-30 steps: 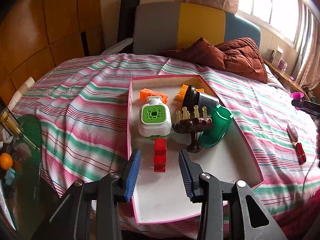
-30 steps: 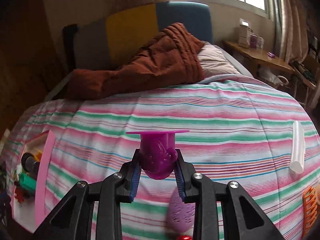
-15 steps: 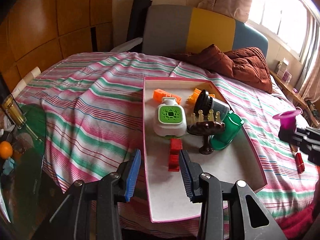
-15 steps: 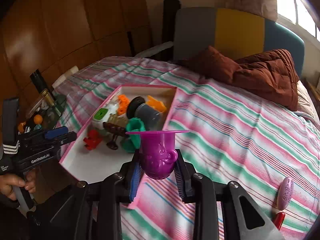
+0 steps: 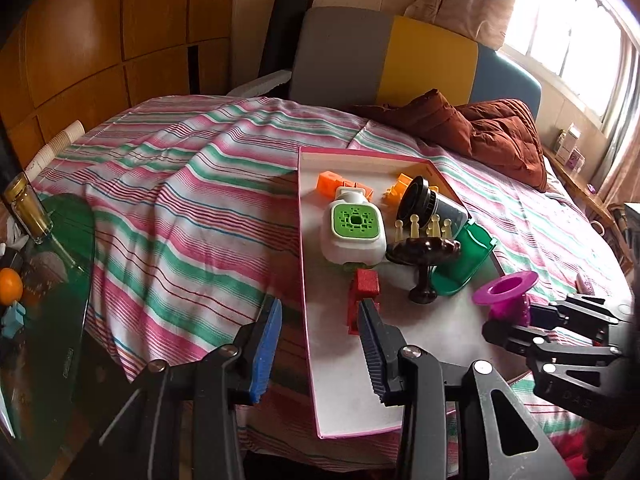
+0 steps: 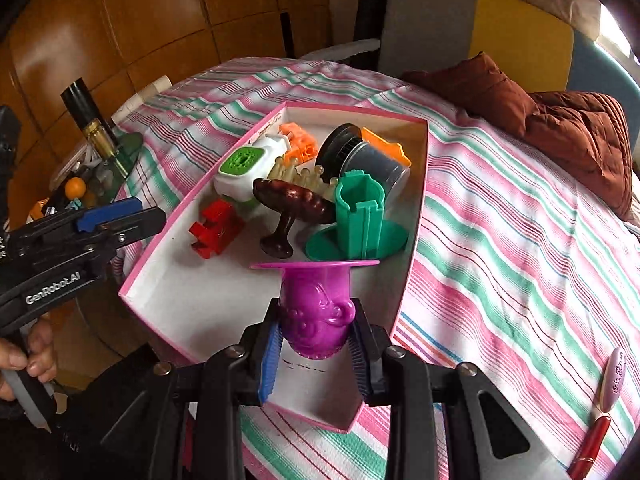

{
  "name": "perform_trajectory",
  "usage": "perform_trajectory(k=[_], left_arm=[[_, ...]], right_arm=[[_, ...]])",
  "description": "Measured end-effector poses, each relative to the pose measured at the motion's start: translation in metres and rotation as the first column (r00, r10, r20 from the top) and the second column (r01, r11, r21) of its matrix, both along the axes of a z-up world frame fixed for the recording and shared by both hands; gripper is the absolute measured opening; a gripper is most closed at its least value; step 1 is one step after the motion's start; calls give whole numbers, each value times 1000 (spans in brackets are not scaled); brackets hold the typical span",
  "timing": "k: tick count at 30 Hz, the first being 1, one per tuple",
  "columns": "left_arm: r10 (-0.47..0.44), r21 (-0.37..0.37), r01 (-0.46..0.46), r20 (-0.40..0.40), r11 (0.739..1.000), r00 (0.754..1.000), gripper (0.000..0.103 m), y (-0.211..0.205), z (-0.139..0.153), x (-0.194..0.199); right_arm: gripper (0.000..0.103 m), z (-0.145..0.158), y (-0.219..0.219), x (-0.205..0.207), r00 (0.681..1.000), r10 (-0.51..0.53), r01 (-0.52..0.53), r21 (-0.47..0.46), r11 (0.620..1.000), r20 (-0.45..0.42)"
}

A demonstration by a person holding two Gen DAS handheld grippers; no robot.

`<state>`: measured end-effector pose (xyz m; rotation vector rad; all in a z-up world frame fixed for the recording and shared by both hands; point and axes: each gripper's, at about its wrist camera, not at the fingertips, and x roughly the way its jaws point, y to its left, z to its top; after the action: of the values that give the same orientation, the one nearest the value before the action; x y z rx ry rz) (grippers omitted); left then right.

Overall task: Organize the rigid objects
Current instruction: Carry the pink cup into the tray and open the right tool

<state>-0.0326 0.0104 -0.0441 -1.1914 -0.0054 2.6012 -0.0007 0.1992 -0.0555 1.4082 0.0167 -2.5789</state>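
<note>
**Kid:** What was your right hand-held gripper (image 6: 316, 344) doing?

**Me:** Its two fingers were squeezed tight on a purple toy cup (image 6: 316, 312). The cup stood up straight between them, with its wide flat rim on top. I held it over the near part of the pink box (image 6: 416, 216), above the white bottom.

**Kid:** What was in the box?

**Me:** Just ahead of the cup stood a green holder (image 6: 360, 220). Left of that was a dark brown stand (image 6: 294, 200), tipped a bit. Farther left lay a red block (image 6: 216, 228). Behind those were a white and green cube (image 6: 244, 172), a black jar (image 6: 360, 160) on its side, and orange blocks (image 6: 300, 144).

**Kid:** And your left hand-held gripper (image 5: 318, 344)?

**Me:** Its fingers were apart and held nothing. It hung over the near left edge of the box (image 5: 302, 280). The red block (image 5: 362, 296) was right in front of its right finger. Off to its right I saw the other hand-held gripper (image 5: 516, 320) with the purple cup (image 5: 506, 296).

**Kid:** Where was the box?

**Me:** On a bed with a striped blanket (image 6: 520, 240). Down to the right of the cup lay a pink oval thing (image 6: 614, 376) and a red tube (image 6: 592, 444).
</note>
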Motion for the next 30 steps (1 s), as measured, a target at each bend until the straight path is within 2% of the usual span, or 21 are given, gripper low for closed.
perform_trajectory(k=[6, 9, 14, 19, 21, 24, 30], left_arm=[[-6, -1, 6, 1, 1000, 1000, 40, 1, 0, 1], [-6, 2, 6, 5, 1000, 1000, 40, 2, -1, 2], [-6, 4, 6, 1, 1000, 1000, 40, 2, 0, 3], [-9, 5, 9, 1, 1000, 1000, 40, 2, 0, 4], [-12, 1, 12, -3, 1000, 1000, 40, 3, 0, 5], [-12, 6, 12, 1, 1000, 1000, 40, 3, 1, 5], [-18, 4, 18, -4, 1000, 1000, 40, 4, 2, 7]], right_arm=[[31, -15, 4, -7, 999, -12, 12, -7, 1000, 46], [32, -17, 2, -8, 999, -14, 13, 15, 1000, 37], [36, -17, 4, -6, 999, -28, 29, -14, 999, 46], [36, -14, -2, -2, 1000, -23, 23, 37, 999, 14], [33, -13, -3, -4, 999, -35, 35, 68, 997, -9], [33, -14, -1, -9, 998, -56, 59, 74, 996, -37], [31, -21, -7, -14, 998, -42, 50, 150, 987, -52]])
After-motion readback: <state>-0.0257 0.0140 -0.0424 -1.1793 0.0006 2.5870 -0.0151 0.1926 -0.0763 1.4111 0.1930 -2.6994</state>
